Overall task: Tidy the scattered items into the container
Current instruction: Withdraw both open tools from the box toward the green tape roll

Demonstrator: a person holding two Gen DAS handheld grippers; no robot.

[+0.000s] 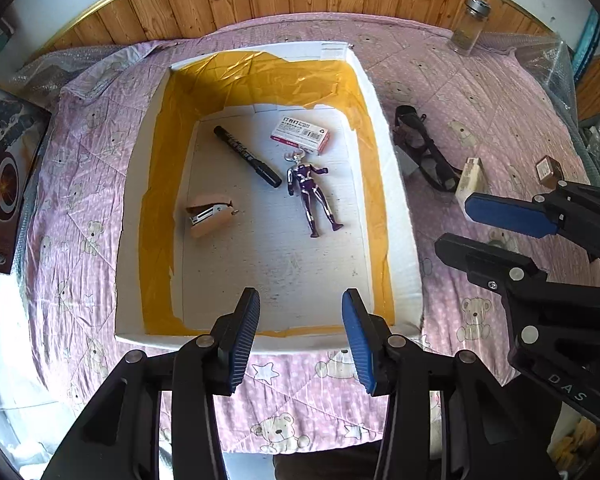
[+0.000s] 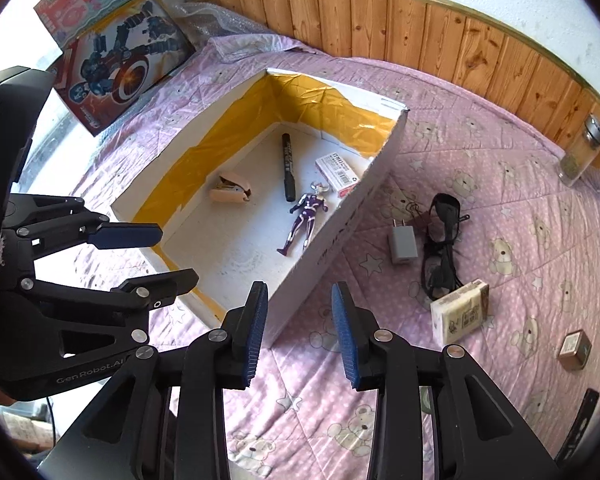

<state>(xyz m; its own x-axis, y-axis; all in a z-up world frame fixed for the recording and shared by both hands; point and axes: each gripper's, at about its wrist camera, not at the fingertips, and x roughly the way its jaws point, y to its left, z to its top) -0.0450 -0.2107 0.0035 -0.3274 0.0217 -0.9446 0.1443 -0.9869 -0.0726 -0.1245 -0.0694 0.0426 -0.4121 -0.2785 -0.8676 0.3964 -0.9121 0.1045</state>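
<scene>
A white cardboard box [image 1: 396, 208] lined with yellow tape sits on the pink quilt. It holds a black marker [image 1: 247, 156], a staples packet [image 1: 300, 135], a purple toy figure [image 1: 312, 196] and a pink stapler [image 1: 210, 216]. My left gripper [image 1: 300, 336] hangs open and empty over the box's near edge. To the box's right lie black glasses [image 2: 442, 240], a grey charger [image 2: 404, 242], a tissue pack [image 2: 460, 316] and a small brown box [image 2: 575, 350]. My right gripper [image 2: 300, 328] is open and empty above the quilt by the box's near right corner, short of these items.
A glass jar [image 2: 582, 152] with a metal lid stands at the far right by the wooden wall panel. Printed toy boxes [image 2: 124, 64] lean at the far left. A flat black object [image 2: 580, 424] lies at the near right edge. Bubble wrap [image 1: 548, 60] lies at the quilt's far corner.
</scene>
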